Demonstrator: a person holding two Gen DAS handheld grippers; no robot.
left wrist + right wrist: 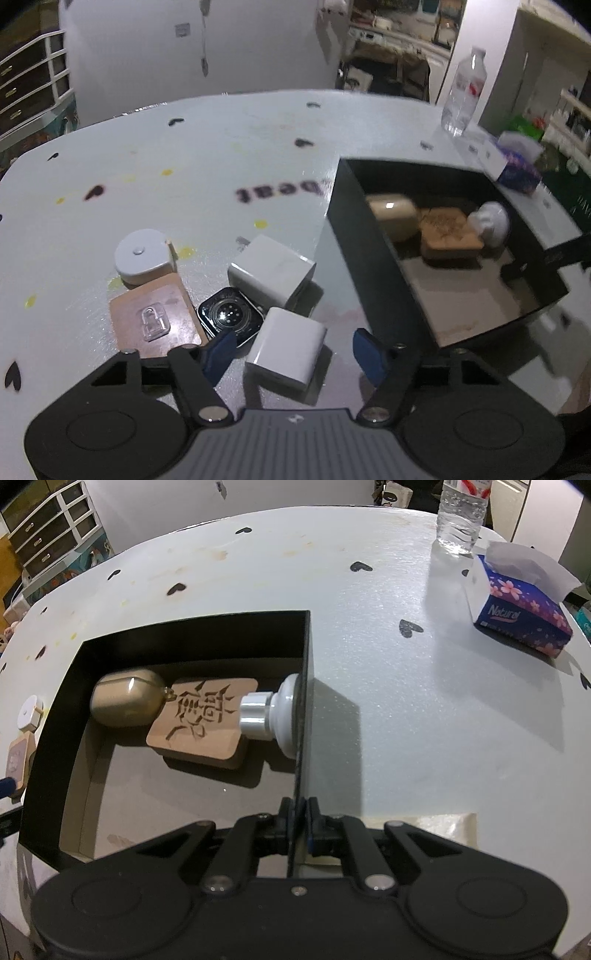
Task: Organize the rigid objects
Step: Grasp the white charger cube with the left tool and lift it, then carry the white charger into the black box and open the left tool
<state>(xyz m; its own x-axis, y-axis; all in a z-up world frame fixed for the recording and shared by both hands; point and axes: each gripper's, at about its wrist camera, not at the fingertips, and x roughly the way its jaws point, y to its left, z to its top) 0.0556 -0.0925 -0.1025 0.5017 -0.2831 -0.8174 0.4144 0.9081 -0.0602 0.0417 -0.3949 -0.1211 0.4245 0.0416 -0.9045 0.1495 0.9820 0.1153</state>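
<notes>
White charger block on table, between part-open left gripper pads, untouched. At two o'clock, black box. Right gripper clamped on box wall.

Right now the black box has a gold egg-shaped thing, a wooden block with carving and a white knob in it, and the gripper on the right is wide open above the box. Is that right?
Not quite. The right gripper isn't wide open: the right wrist view shows it shut on the black box's wall. The gold egg-shaped thing, the carved wooden block and the white knob do lie inside the box.
</notes>
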